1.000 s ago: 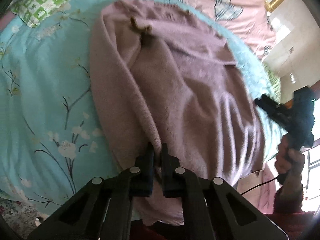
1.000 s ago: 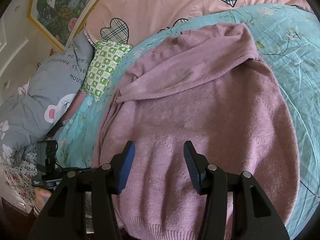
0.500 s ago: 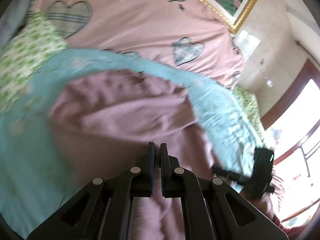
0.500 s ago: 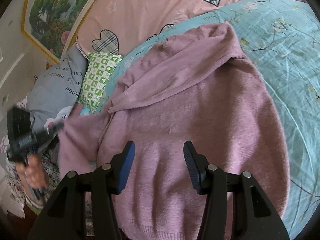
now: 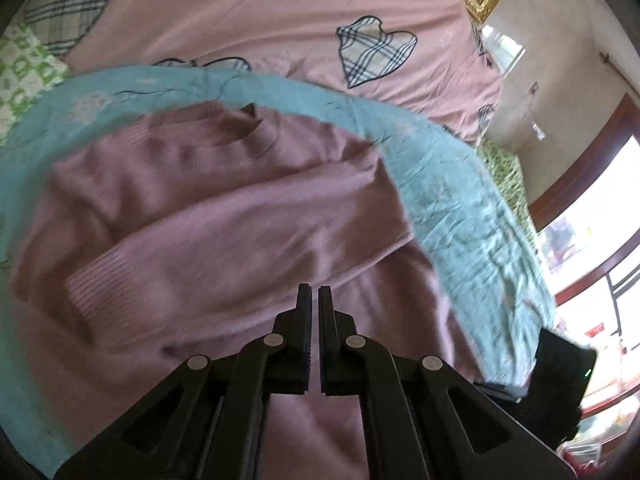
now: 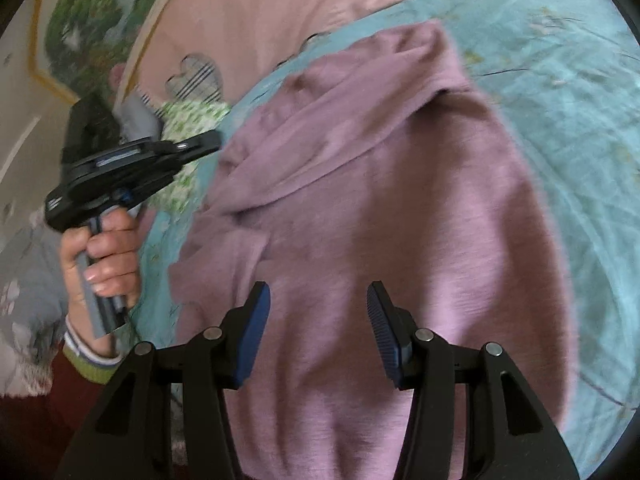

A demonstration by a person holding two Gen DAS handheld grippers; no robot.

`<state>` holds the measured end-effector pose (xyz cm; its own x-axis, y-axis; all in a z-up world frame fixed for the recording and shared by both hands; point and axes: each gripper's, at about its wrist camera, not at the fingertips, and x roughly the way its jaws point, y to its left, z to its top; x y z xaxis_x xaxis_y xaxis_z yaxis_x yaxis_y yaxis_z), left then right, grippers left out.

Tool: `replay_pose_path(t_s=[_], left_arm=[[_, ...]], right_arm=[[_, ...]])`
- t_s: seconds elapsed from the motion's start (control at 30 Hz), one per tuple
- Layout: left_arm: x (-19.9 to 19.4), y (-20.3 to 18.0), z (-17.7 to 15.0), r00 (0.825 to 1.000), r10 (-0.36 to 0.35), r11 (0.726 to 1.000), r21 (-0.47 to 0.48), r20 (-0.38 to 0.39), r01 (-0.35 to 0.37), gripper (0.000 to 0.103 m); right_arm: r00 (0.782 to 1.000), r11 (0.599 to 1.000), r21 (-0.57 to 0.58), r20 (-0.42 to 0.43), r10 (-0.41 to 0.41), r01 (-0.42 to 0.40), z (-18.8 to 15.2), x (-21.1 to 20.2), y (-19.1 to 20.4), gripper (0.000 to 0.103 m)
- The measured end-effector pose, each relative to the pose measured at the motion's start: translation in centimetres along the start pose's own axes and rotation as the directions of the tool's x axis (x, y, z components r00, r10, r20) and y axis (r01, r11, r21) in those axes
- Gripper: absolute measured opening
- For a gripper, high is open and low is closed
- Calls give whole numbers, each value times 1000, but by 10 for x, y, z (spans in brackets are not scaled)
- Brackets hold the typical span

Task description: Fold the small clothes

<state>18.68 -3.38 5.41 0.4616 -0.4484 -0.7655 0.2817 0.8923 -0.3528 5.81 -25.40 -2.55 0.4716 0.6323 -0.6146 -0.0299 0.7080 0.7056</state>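
L tongs [image 5: 314,296] closed, empty | R tongs [image 6: 318,300] half-open, empty, over sweater [image 6: 400,208]

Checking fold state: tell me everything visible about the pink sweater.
The pink sweater is a soft, fuzzy knit with ribbed cuffs and neckline. It lies flat on the turquoise floral bedspread, neck away from the cameras. One sleeve is folded across the chest, its cuff resting on the body. Neither gripper appears to hold it.
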Motion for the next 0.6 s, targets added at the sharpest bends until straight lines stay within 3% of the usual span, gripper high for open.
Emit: replay_pose_path(t_s=[0.1,0.17,0.33,0.43,0.47,0.5,0.53,0.57,0.6], left_arm=[[-27,14,-30,997,71,997,8,13,-71,5],[-43,27,-51,995,97,995,-14,21,-97,27],[-67,59,-105,980,198,979,-48,4,-198,33],[-70,73,-126,982,190,979,-78,-7,-190,37],[-71,75,-130,982,189,978,-83,-7,-189,43],[-71,77,-134,981,196,977,-85,-3,-195,46],[-71,78,-136,980,201,976,-84,3,-200,50],[-71,79,-139,978,209,975,-80,9,-207,52],[-71,79,-140,977,211,975,-76,11,-210,54]], right_arm=[[998,997,-58,-42,52,-55,-7,16,25,57],[998,992,-118,-51,40,-46,-12,26,41,65],[996,969,-245,-87,9,-30,-20,51,74,66],[996,956,-293,-90,-26,-1,-19,62,82,66],[995,951,-310,-86,-49,20,-19,65,84,66],[994,944,-326,-81,-75,45,-18,69,85,61],[992,940,-335,-82,-91,58,-17,71,85,43],[991,939,-338,-91,-102,66,-14,75,85,34],[989,938,-339,-97,-112,73,-13,76,83,18]])
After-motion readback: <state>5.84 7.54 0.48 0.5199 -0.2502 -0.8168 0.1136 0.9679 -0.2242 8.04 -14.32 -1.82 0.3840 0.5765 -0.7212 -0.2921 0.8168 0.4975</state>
